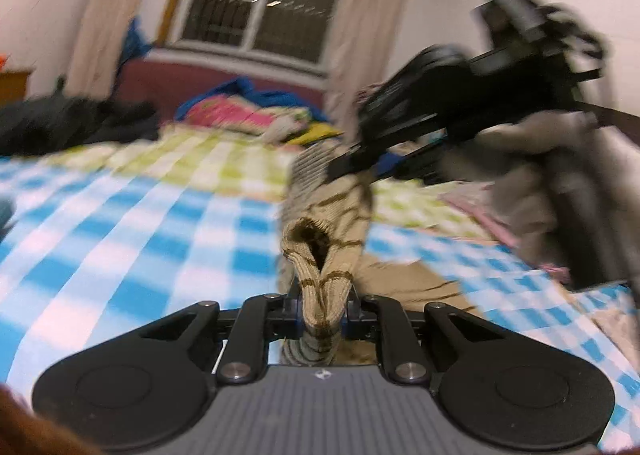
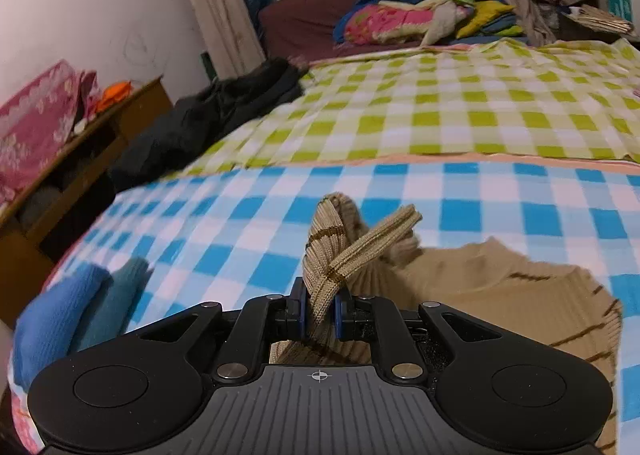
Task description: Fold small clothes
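Left tongs [image 1: 323, 313] and right tongs [image 2: 320, 313], both clamped tight.

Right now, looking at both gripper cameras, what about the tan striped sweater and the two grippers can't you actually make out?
- Left wrist view: right gripper is motion-blurred; its fingertips on the tan striped sweater can't be read.
- Right wrist view: the sweater's lower part is hidden behind the gripper body and cut by the frame edge.
- Left gripper: the sweater's full outline is lost in blur.
- Folded blue clothes: blurred, type unclear.
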### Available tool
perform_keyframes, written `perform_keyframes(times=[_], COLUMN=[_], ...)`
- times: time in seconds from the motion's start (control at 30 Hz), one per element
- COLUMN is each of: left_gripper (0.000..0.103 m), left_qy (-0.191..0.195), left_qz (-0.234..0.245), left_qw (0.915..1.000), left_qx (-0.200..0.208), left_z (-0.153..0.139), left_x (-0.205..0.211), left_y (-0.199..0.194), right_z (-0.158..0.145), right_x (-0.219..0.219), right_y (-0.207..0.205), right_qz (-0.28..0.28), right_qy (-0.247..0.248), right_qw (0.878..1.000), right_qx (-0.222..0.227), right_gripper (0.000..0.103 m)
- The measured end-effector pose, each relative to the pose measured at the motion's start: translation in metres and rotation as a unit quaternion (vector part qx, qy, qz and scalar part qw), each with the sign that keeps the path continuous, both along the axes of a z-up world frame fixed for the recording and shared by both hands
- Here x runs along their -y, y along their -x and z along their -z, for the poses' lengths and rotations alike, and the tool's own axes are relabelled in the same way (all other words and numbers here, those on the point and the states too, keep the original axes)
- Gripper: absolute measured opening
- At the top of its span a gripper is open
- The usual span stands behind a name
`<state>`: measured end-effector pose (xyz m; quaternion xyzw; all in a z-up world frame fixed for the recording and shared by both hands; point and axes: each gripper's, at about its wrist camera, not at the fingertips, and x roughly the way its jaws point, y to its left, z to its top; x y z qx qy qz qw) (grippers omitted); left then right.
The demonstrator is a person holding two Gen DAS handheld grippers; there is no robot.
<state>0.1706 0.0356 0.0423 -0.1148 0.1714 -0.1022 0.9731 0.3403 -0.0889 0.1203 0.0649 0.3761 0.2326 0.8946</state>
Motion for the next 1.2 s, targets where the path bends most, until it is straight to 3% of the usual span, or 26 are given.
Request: perform_keyframes(times=[0.17,0.4,0.67,0.87,1.03,1.2], left_gripper=[0.021,0.021,0.021,0.021,0.022,0.025], left_qy=[-0.014,-0.036,-0.081,-0.117,-0.138,-0.144], left_qz=[0.051,0.095,0.131,0.143,0.144,0.148], left_qw=[0.9983,0.9945,0.9880,0.9823,0.9787,0.9767], left_qx=[0.024,0.024,-0.009,-0.028,-0.049,-0.058], left_z=[-0.027,-0.031,0.001,0.022,0.038,0.040], left_x=[0.047,0.118,0.189,0.220,0.230,0.232], left_y=[-0.010,-0.032,-0.044,-0.042,-0.041,-0.040], right_z=[-0.012,-0.005,0.043,0.076,0.101,0.108], right_x=[0.048,0.122,0.190,0.224,0.228,0.228], right_y=[-0.010,-0.025,-0.038,-0.039,-0.038,-0.035], right_qz=[0.021,0.059,0.091,0.110,0.115,0.116], right_qy=[-0.021,-0.027,-0.037,-0.049,-0.030,-0.031], right_qw=[1.000,0.998,0.995,0.992,0.992,0.992], right_qx=[0.010,0.009,-0.020,-0.039,-0.051,-0.046], right_gripper=[0.012,0.012,0.012,0.012,0.012,0.015])
